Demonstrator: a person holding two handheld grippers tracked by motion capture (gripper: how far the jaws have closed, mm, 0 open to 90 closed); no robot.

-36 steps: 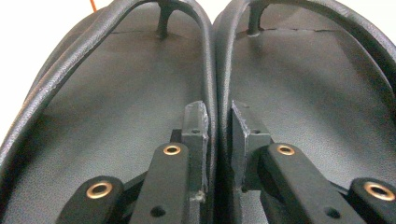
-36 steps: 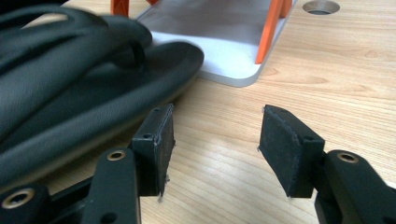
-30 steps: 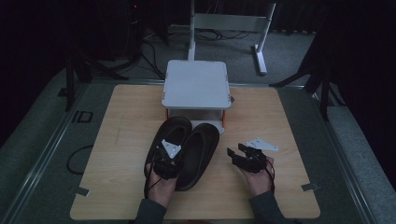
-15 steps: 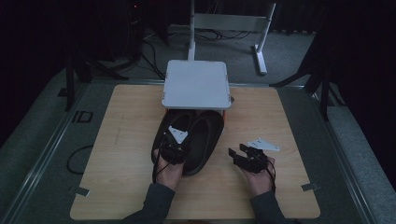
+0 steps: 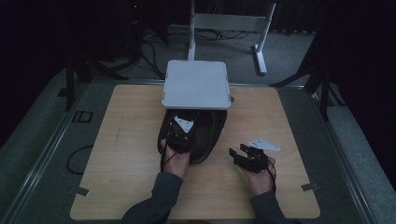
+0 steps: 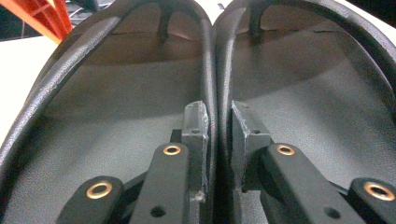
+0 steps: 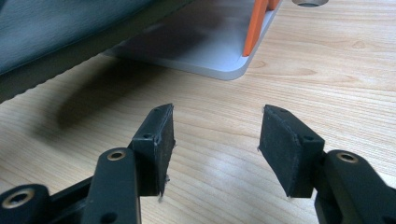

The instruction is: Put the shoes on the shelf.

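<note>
Two black slippers [image 5: 209,136] lie side by side on the wooden table [image 5: 126,144], their toes under the white top of a small rack [image 5: 196,84]. My left gripper [image 5: 180,134] is shut on their two touching inner walls. In the left gripper view the pads [image 6: 195,122] pinch the wall of the left slipper [image 6: 112,112] against that of the right slipper [image 6: 322,98]. My right gripper [image 5: 239,155] rests to the right of the slippers, open with nothing between its jaws. In the right gripper view, bare wood lies between its pads [image 7: 158,140].
The rack has orange legs [image 7: 256,25] and a grey base plate [image 7: 205,46] resting on the wood. A slipper's sole [image 7: 60,37] crosses the upper left of the right gripper view. Cables and a white stand [image 5: 233,21] lie beyond the table's far edge.
My left hand has carried the pair of slippers forward and to the right, so their toes now sit under the rack's top. The right gripper has stayed put.
</note>
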